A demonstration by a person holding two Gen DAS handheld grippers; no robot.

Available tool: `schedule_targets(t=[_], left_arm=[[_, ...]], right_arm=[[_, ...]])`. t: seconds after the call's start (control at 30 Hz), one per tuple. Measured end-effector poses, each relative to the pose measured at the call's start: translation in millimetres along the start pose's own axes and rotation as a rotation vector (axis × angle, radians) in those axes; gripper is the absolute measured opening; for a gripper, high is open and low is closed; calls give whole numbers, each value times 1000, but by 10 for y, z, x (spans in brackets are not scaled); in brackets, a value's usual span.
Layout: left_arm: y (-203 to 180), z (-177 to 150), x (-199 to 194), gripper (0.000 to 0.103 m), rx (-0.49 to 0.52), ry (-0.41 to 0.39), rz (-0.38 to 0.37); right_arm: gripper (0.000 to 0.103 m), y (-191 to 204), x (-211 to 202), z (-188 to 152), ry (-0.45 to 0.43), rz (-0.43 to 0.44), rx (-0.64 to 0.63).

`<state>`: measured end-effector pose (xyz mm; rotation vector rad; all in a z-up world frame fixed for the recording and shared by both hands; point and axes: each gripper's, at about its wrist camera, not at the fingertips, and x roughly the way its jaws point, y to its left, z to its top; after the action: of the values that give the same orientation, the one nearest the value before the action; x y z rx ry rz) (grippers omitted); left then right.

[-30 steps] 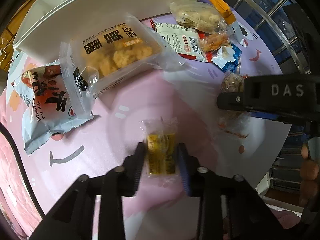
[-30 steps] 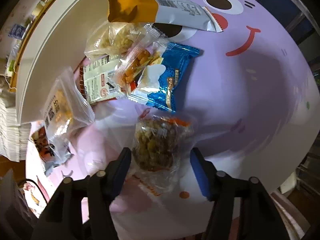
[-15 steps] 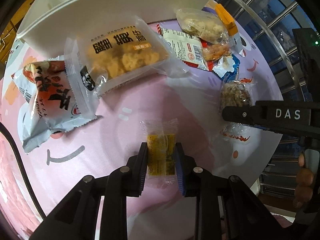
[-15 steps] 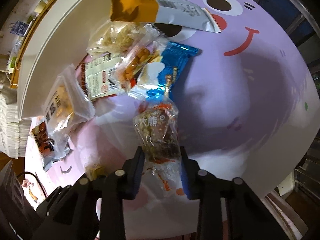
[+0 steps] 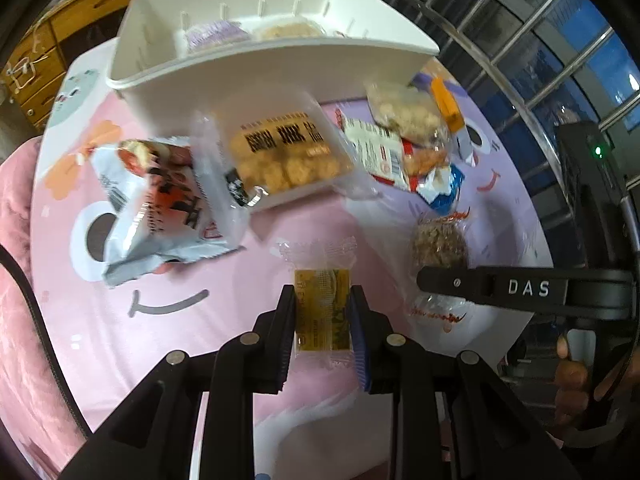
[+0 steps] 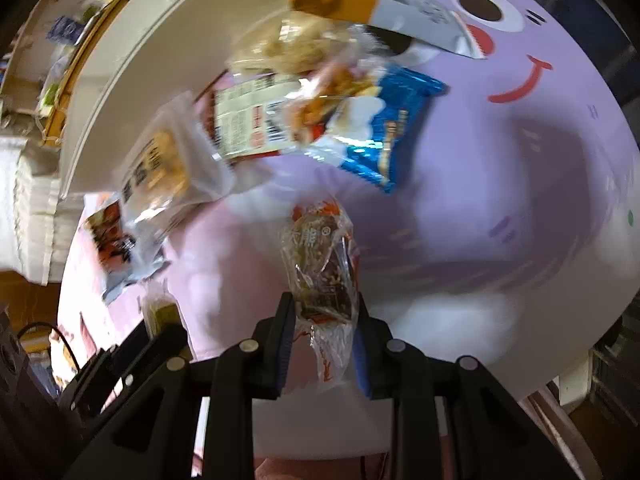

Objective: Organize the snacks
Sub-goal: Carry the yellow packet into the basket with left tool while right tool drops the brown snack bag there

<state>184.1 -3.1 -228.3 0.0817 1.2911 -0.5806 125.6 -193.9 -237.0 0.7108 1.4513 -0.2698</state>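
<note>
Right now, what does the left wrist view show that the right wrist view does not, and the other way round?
Only the left wrist view shows the inside of the white bin, with a purple and a pale snack in it, and a person's hand on the right handle.

Only the right wrist view shows the smiling red mouth printed on the lilac cloth, and the white stack at the left edge.

Both show the left tongs shut on the small yellow packet, the right tongs shut on the brown nut bar, and the blue packet.

Pink-and-lilac cartoon-face table cover [image 5: 168,360]; wooden drawers [image 5: 44,76] behind; barred window [image 5: 540,40] right.
</note>
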Motion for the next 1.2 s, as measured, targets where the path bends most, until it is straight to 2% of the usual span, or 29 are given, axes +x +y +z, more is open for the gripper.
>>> schedule_targets(t=[0.23, 0.43, 0.8, 0.93, 1.2], left_arm=[[138, 57, -346, 24, -103, -78, 68], [210, 223, -650, 24, -181, -154, 134], [63, 737, -1062, 24, -254, -305, 231], [16, 953, -1122, 24, -275, -331, 235], [-93, 1372, -1111, 24, -281, -366, 264]], right_arm=[[27, 279, -58, 15, 19, 94, -118], [27, 648, -241, 129, -2, 144, -322], [27, 1070, -817, 582, -161, 200, -660], [27, 1034, -1004, 818, -208, 210, -702], [27, 821, -1275, 1352, -280, 220, -694]])
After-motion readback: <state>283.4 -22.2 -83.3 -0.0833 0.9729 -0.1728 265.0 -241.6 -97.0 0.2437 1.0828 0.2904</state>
